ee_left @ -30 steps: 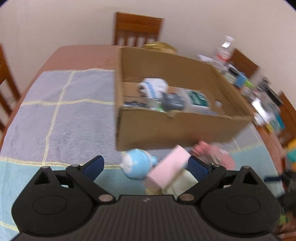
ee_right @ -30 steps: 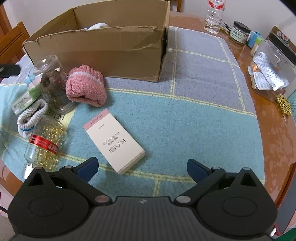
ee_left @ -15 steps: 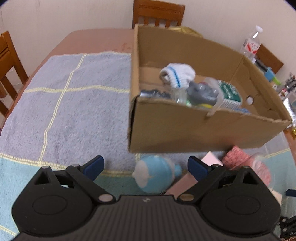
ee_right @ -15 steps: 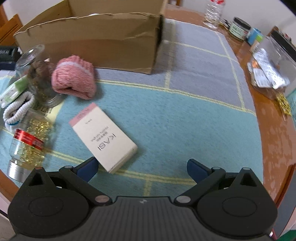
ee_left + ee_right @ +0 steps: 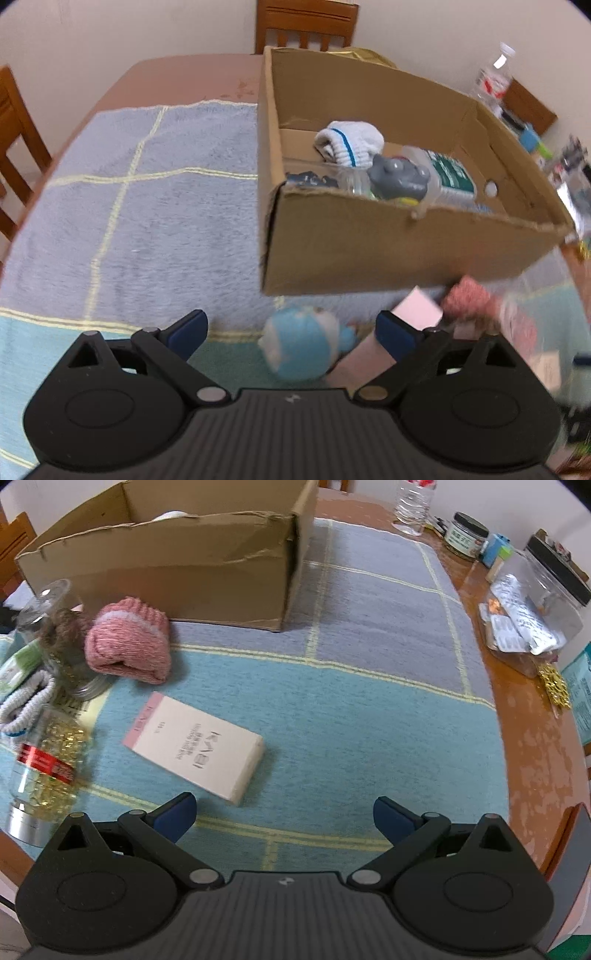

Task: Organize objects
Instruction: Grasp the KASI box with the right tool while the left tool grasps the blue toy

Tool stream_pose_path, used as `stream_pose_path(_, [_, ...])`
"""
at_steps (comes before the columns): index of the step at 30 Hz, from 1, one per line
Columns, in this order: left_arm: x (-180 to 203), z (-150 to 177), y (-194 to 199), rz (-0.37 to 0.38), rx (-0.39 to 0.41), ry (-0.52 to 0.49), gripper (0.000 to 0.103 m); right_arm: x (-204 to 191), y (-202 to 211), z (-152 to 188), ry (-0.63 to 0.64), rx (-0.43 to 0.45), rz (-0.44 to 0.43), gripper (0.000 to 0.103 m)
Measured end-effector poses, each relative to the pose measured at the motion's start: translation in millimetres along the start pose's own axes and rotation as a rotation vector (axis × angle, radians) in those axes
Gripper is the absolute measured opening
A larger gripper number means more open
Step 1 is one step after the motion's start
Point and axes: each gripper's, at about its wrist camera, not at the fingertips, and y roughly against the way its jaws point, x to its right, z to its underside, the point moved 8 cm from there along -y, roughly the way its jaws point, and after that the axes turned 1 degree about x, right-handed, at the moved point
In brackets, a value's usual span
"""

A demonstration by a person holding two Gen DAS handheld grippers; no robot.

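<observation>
A cardboard box (image 5: 388, 251) (image 5: 207, 568) stands on the cloth, holding a white sock (image 5: 351, 142), a grey toy (image 5: 400, 177) and a green-labelled bottle (image 5: 452, 173). My left gripper (image 5: 291, 332) is open and empty, just above a blue plush toy (image 5: 306, 345) in front of the box. My right gripper (image 5: 282, 818) is open and empty, just behind a pink-and-white carton (image 5: 199, 747). A pink sock (image 5: 129, 651), a clear jar (image 5: 62, 635) and a bottle of yellow capsules (image 5: 44, 771) lie to its left.
A checked blue and grey cloth (image 5: 369, 686) covers the wooden table (image 5: 535, 760). Jars, a water bottle (image 5: 412, 506) and plastic containers (image 5: 532, 605) crowd the table's right edge. Wooden chairs (image 5: 306, 22) stand around the table.
My left gripper has swung left and closer, so the blue plush toy now sits between its fingers. My right gripper has moved in toward the pink-and-white carton. Both stay open.
</observation>
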Motion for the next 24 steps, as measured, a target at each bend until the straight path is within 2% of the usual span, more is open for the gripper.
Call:
stream_pose_path(4, [0, -5, -11, -0.016, -0.007, 0.052, 0.097, -13, 2, -2, 0.014, 0.003, -0.017, 0.103])
stream_pose_path(9, [-14, 6, -14, -0.082, -0.040, 0.006, 0.095, -23, 9, -8, 0.007, 0.025, -0.052, 0.103])
stream_pose_path(13, [-33, 16, -6, -0.129, -0.056, -0.013, 0.095, -32, 4, -11, 0.000, 0.007, -0.092, 0.103])
stream_pose_path(19, [-41, 22, 1, -0.102, -0.062, -0.037, 0.094, -49, -7, -12, -0.039, -0.039, -0.176, 0.103])
stream_pose_path(24, [-30, 21, 0, -0.075, -0.050, -0.080, 0.091, -56, -15, -27, -0.033, -0.005, -0.172, 0.103])
